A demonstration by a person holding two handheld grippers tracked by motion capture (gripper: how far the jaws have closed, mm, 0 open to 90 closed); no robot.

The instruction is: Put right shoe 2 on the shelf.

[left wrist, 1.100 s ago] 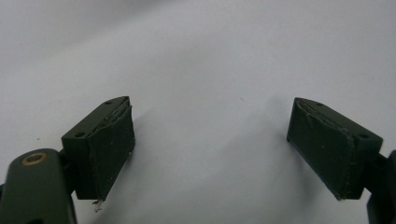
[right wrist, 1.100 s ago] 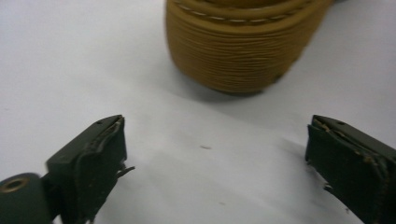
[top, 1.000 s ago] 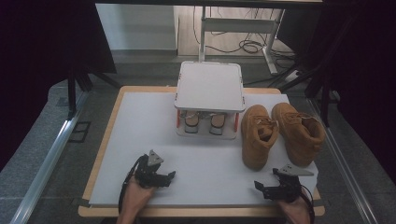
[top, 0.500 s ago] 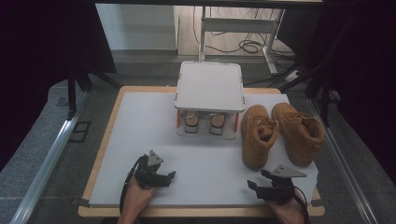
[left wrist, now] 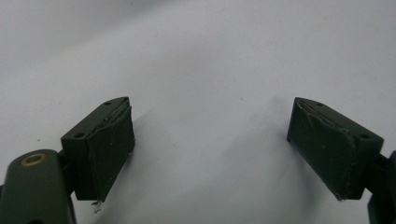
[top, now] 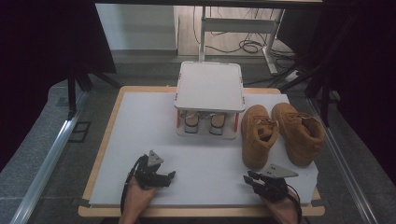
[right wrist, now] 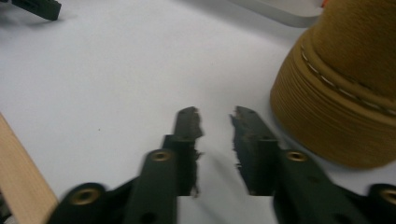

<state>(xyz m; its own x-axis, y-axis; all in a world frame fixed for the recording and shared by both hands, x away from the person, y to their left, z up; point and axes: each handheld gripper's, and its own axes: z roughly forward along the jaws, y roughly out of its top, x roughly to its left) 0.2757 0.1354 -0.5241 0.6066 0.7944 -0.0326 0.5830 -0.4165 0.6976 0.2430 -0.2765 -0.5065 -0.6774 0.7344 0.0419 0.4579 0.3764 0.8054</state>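
Two tan boots stand at the right of the white mat (top: 140,121), the nearer one (top: 258,135) beside the other (top: 299,133). My right gripper (top: 248,178) rests low on the mat just in front of the nearer boot, whose rounded toe (right wrist: 345,107) sits close to the right of its jaws. That right gripper (right wrist: 215,121) is open by a narrow gap with nothing in it. My left gripper (top: 169,176) lies on the mat at the front left. In the left gripper view it (left wrist: 210,149) stands wide open over bare mat.
A white two-level rack (top: 210,86) stands at the middle back of the mat, with a pair of small shoes (top: 204,122) on its lower level. The wooden table edge (right wrist: 18,163) runs close behind my right gripper. Dark floor and cables lie beyond the table.
My right gripper has slid leftward along the front of the mat, now in front of the nearer boot's toe. The left gripper has stayed put.
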